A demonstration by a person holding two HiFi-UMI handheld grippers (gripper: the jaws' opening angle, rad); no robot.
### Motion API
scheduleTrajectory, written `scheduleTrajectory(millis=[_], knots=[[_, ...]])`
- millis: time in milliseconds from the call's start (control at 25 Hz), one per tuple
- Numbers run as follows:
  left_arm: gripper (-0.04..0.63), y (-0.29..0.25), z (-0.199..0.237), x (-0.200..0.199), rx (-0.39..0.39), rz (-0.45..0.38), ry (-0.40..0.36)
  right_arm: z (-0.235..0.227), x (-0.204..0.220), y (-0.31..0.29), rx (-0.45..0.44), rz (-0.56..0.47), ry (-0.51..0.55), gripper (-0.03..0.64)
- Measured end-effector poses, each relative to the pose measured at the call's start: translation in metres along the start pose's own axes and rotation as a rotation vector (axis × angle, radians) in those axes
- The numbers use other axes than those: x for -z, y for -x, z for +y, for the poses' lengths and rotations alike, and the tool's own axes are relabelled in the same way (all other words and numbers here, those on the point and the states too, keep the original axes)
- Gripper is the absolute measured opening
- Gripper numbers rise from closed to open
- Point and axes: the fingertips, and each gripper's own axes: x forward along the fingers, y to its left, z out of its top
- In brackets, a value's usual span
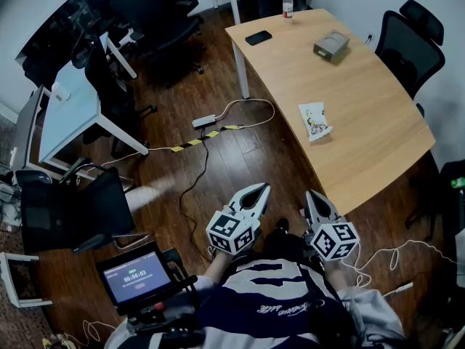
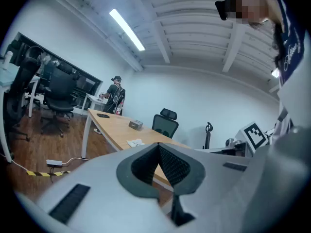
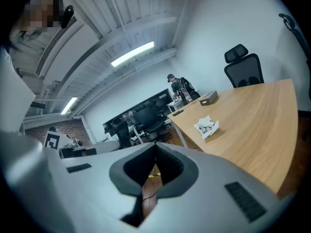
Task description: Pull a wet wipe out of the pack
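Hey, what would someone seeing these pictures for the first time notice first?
Probably the two marker-cube grippers low in the head view, the left gripper and the right gripper, both with jaws together and empty, short of the table. Next comes the wipe pack lying mid-table, with a phone, a grey box and a bottle toward the far end.

The wet wipe pack (image 1: pixel 315 121) is a small white packet with colourful print. It lies flat on the light wooden worktop (image 1: pixel 378 115), near the long edge, its top rumpled, with nothing touching it.
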Motion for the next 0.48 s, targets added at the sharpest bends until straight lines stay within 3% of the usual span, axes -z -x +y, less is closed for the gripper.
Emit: scheduleTrajectory(millis=[240,480], knots=[[0.003,-0.074,0.001,-0.012,-0.003,0.011,-0.017,-0.064,-0.041,-0.036,-0.008,0.007,-0.007,-0.005],[0.003,-0.110,0.010,-0.015,-0.021,0.062,-0.043,-0.101,-0.053,-0.062,-0.019,0.015,-0.055,-0.005]])
